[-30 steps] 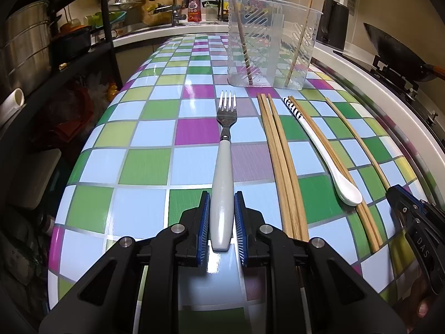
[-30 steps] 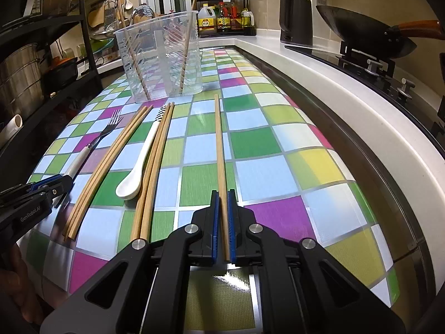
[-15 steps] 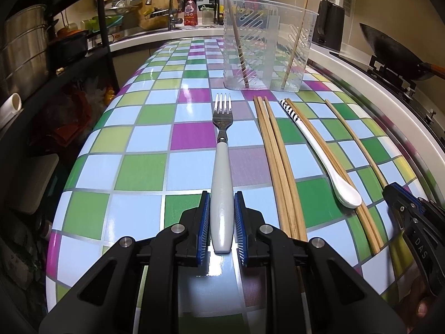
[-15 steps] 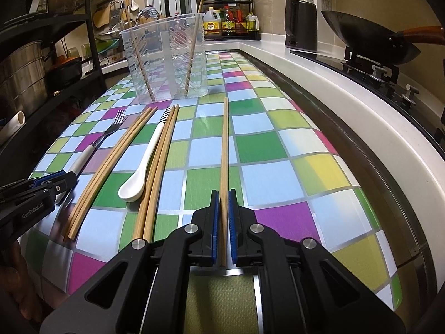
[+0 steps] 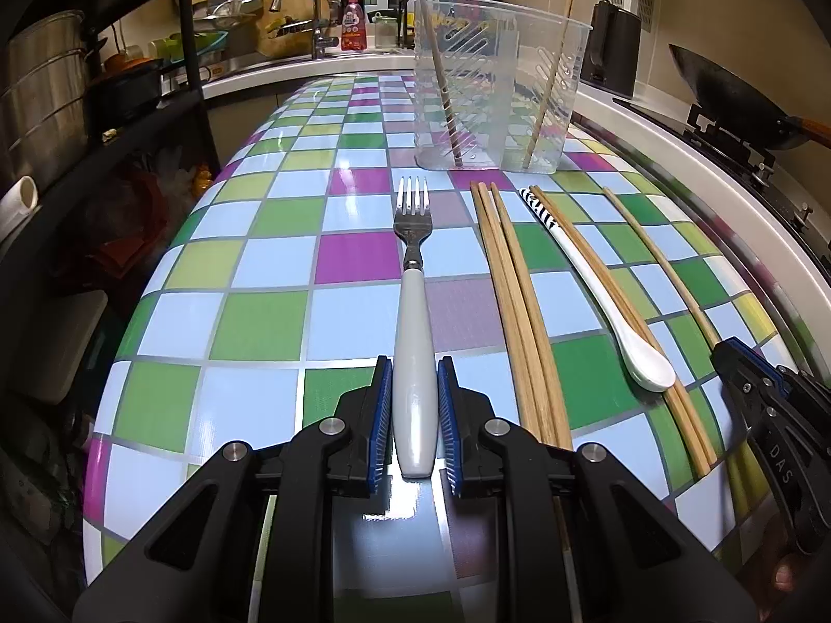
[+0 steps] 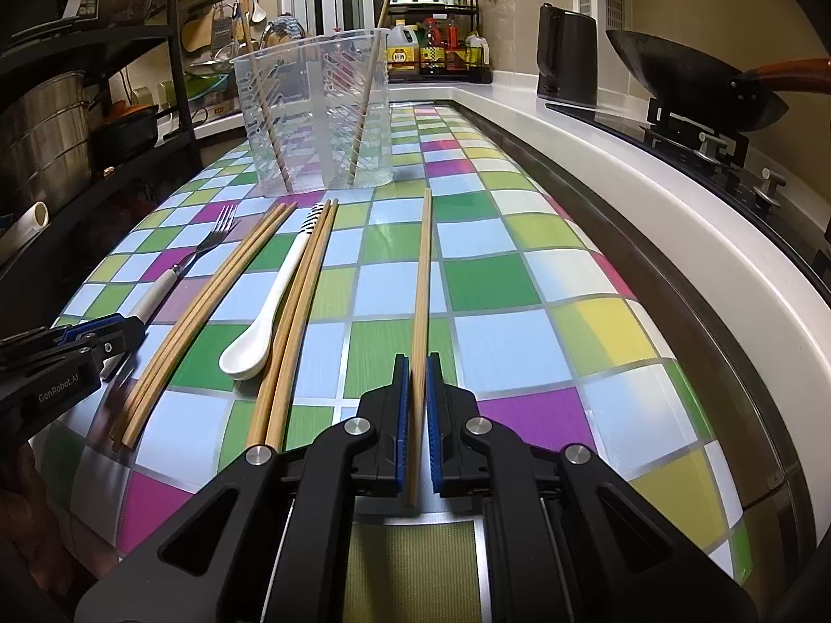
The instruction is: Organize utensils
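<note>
The left tongs are closed on the white handle of a fork, their blue pads pressed against both sides of it. The fork points straight away from the tongs, tines toward a clear plastic holder that stands upright farther back on the checkered desk. Two chopsticks lean inside that holder, one at each side.

The right tongs are clamped on the near end of a single wooden chopstick, which runs forward between the pads toward the holder.

Between fork and single chopstick, the rest lie flat on the desk in rough parallel: a bundle of three chopsticks just right of the fork, then a white spoon with a striped handle end, its bowl toward the tongs, touching a pair of chopsticks on its right side.

A dark wok sits on a stove beyond the desk's white edge, and a black kettle stands on the counter behind it.
</note>
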`<state>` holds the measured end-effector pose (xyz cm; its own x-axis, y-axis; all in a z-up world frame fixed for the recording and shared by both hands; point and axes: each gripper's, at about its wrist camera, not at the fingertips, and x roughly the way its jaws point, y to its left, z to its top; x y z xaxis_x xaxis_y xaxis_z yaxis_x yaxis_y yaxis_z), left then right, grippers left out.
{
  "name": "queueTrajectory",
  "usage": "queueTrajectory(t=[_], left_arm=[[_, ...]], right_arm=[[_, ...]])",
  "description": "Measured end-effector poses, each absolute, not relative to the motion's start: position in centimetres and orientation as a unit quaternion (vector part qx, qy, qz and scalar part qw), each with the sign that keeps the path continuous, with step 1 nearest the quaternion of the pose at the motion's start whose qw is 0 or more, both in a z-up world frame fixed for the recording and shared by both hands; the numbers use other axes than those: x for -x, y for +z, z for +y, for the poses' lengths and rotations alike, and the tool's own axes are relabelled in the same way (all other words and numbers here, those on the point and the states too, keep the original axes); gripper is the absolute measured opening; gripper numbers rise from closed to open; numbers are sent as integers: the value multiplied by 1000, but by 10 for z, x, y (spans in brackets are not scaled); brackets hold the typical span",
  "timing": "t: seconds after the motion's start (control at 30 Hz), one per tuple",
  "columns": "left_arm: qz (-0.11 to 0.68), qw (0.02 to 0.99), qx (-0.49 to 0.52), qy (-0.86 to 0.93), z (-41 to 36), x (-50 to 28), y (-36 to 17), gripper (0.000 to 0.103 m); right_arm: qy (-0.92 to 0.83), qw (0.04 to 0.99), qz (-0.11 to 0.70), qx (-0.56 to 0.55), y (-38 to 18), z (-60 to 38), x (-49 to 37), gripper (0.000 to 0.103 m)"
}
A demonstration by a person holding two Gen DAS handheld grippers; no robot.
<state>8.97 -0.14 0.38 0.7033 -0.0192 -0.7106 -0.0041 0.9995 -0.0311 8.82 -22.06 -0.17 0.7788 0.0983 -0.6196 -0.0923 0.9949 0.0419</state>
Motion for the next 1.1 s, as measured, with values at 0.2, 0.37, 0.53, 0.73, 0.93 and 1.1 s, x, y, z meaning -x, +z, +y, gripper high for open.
queueTrajectory(t=[0.2, 0.37, 0.53, 0.73, 0.93, 1.1], left_arm=[[388, 921, 26, -10, 0, -90, 4, 18], [382, 923, 30, -18, 0, -87, 10, 18], [370, 928, 32, -22, 1, -81, 18, 18], [346, 937, 39, -31, 7, -73, 31, 18], [310, 949, 36, -41, 5, -65, 45, 18], [267, 962, 25, -45, 3, -56, 58, 18]], right_arm=[[54, 942, 332, -6, 0, -222, -87, 6], [54, 944, 326, -2, 9, -220, -83, 6], [56, 946, 320, 7, 20, -216, -78, 6], [52, 951, 304, 14, 39, -215, -73, 6], [50, 958, 281, 18, 61, -215, -66, 6], [55, 965, 255, 25, 84, -211, -58, 6]])
